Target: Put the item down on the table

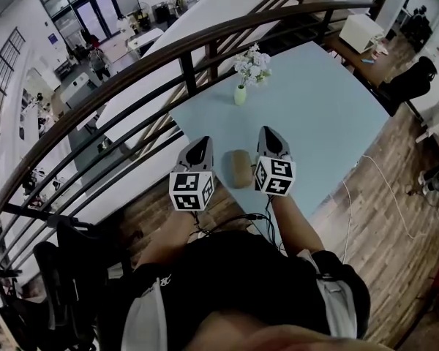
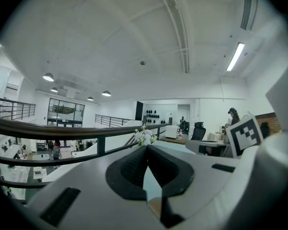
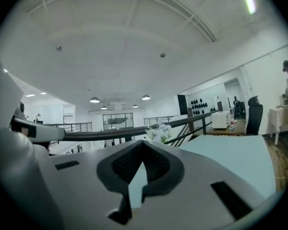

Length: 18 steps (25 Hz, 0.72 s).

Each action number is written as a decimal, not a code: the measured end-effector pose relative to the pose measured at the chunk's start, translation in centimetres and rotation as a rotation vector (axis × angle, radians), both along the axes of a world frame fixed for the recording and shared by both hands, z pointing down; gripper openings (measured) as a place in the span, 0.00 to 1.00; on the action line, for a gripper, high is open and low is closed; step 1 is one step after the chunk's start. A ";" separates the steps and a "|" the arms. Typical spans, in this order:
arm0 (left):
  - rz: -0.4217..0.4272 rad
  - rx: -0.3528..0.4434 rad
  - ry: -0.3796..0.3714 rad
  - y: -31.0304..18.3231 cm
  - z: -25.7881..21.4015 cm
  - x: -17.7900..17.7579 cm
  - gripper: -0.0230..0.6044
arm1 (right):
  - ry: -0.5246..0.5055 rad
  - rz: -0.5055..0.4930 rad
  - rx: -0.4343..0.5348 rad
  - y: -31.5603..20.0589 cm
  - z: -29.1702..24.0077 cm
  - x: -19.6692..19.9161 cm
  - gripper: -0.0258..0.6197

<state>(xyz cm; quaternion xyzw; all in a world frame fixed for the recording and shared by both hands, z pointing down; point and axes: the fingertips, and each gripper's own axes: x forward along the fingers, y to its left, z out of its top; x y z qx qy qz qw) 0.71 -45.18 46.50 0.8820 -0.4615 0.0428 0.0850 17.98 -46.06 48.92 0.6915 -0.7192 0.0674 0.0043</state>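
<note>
At lower centre of the head view, the left gripper (image 1: 202, 143) was pressed together, with nothing between its grey jaws and ribbed dark pads. Just right of it, the item (image 1: 240, 168), a smooth brown rounded block, lay on the pale blue table (image 1: 322, 115) near its lower edge, long axis running up the frame. The right gripper (image 1: 268, 131), likewise closed and empty, stood just beside it, seemingly the nearer.

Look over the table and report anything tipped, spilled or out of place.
Nothing stands out. The flower vase stands upright at the far side of the table, the brown item lies near its close edge, and no spill shows.
</note>
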 end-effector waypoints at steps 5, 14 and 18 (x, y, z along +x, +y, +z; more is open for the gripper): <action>0.036 0.014 0.007 0.6 -0.2 0.9 0.06 | 0.017 -0.003 0.123 3.0 -4.4 0.1 0.04; 0.074 0.021 0.021 1.4 -0.5 1.5 0.06 | -0.005 -0.011 0.152 5.3 -5.5 -0.3 0.04; 0.068 0.020 0.018 1.6 -0.5 1.0 0.06 | -0.011 -0.014 0.151 5.4 -5.2 -0.7 0.04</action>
